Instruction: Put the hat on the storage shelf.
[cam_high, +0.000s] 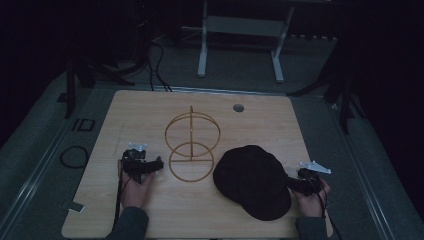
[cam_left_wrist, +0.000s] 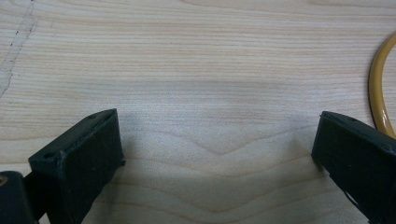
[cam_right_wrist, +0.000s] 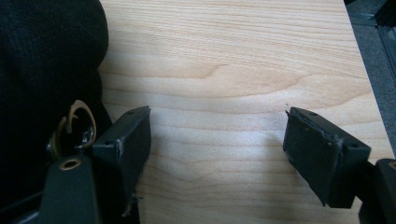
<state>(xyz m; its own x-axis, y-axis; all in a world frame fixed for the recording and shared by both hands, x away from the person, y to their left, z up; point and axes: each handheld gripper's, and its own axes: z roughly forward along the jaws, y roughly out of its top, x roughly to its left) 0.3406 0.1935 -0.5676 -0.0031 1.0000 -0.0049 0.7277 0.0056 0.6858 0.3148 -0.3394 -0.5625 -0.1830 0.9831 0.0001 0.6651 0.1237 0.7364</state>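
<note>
A black cap (cam_high: 255, 180) lies flat on the wooden table (cam_high: 140, 112), right of centre. A gold wire stand (cam_high: 192, 145) made of rings on a post rises at the table's middle. My left gripper (cam_high: 150, 165) rests on the table just left of the stand's base ring, open, with bare wood between its jaws and the ring's edge (cam_left_wrist: 379, 93) at its right. My right gripper (cam_high: 302, 182) sits at the cap's right side, open over bare wood, the cap's fabric (cam_right_wrist: 46, 70) and a small brass buckle (cam_right_wrist: 77, 123) beside its left jaw.
A round grommet hole (cam_high: 238, 107) is set near the table's far edge. A white table frame (cam_high: 242, 30) stands on the floor beyond. Cables (cam_high: 75, 156) lie on the floor at the left. The table's right edge (cam_right_wrist: 362, 56) runs close to my right gripper.
</note>
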